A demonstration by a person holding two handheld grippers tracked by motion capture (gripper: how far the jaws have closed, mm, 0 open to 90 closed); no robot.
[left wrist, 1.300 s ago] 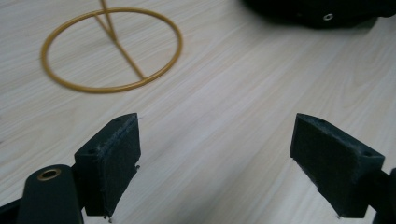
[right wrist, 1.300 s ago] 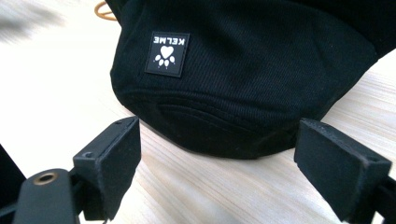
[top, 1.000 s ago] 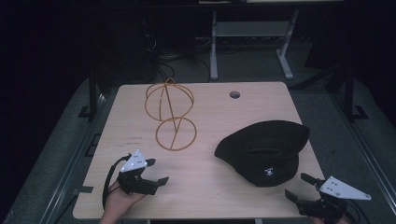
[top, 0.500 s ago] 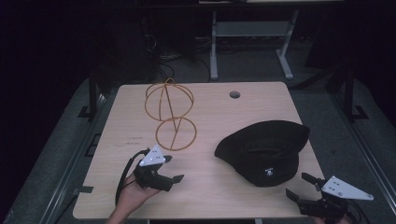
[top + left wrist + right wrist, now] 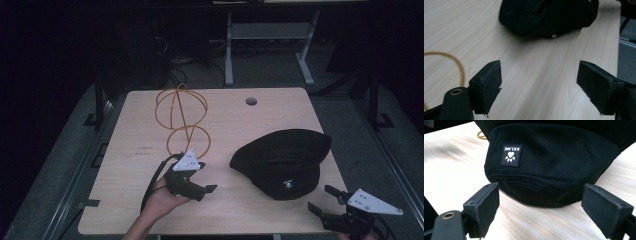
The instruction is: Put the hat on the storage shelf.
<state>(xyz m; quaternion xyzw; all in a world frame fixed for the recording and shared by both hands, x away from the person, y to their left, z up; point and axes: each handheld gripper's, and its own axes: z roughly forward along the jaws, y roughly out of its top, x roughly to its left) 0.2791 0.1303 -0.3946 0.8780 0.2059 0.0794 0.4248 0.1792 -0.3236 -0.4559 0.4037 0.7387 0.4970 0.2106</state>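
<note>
My left gripper (image 5: 202,182) hangs released over the table (image 5: 135,150), just beside the yellow wire frame (image 5: 182,122). The black hat (image 5: 285,160) lies upside down, I think, near my right gripper (image 5: 327,200) (also spread wide, empty).

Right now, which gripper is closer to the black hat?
Right. The right gripper sits just off the black hat at its near edge, jaws open toward it. The left gripper hovers farther off, beside the hat's left.

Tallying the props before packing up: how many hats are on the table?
1. The black hat lies on the table's right half, upside down, just ahead of the right claw. The left claw is beside it. No other hat shows.
</note>
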